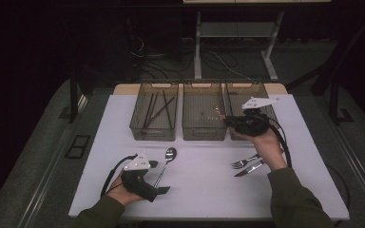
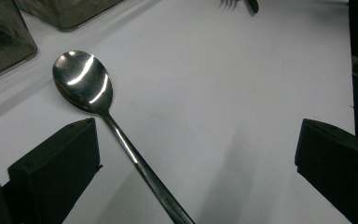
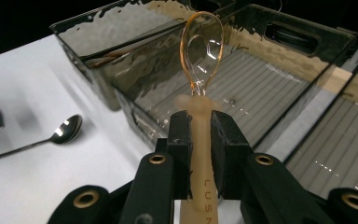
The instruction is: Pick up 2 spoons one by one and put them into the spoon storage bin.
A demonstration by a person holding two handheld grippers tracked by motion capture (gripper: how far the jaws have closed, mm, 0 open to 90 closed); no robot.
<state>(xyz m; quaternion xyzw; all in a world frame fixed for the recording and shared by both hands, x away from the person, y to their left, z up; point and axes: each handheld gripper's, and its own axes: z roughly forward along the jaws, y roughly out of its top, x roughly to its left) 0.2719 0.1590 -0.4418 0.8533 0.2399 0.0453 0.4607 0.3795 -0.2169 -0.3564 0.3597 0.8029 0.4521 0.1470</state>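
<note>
While clamped in the right hand-held gripper (image 3: 200, 135), the amber spoon (image 3: 201, 56) juts over the middle bin (image 3: 270, 88).

Fork (image 1: 244, 162) and knife (image 1: 250, 168) lying together on desk (image 1: 204, 190), right; chopsticks (image 1: 158, 109) sitting in far-left bin (image 1: 155, 130).

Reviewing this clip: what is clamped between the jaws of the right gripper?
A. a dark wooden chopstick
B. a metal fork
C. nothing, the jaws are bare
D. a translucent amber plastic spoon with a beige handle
D: in the right gripper view the right gripper is shut on the beige handle of the translucent amber plastic spoon, whose bowl stands up in front of the smoky plastic bins.
</note>
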